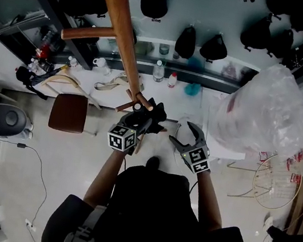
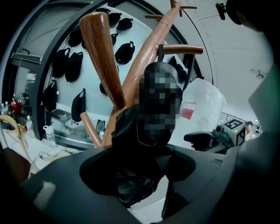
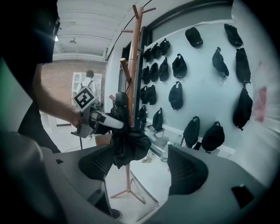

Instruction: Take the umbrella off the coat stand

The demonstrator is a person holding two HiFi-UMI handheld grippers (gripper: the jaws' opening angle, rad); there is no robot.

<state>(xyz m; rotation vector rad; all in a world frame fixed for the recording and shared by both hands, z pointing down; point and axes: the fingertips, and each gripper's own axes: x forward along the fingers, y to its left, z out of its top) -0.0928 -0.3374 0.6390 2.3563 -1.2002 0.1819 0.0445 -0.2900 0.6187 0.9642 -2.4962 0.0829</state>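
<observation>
The wooden coat stand (image 1: 122, 25) runs from the top of the head view down to its pegs near my grippers. A black folded umbrella (image 1: 154, 112) hangs against the pole. My left gripper (image 1: 142, 116) is shut on the umbrella's crumpled fabric (image 2: 135, 175), which fills the gap between its jaws (image 2: 140, 168). In the right gripper view the left gripper (image 3: 114, 122) clasps the umbrella (image 3: 127, 144) beside the stand (image 3: 133, 52). My right gripper (image 1: 183, 133) is just to the right, open, with nothing between its pads (image 3: 144, 164).
A brown stool (image 1: 69, 112) stands to the left. At the right are a large plastic-wrapped bundle (image 1: 263, 114) and a wire basket (image 1: 274, 182). A white counter with bottles (image 1: 158, 71) runs behind the stand, under a wall hung with black bags (image 3: 177, 94).
</observation>
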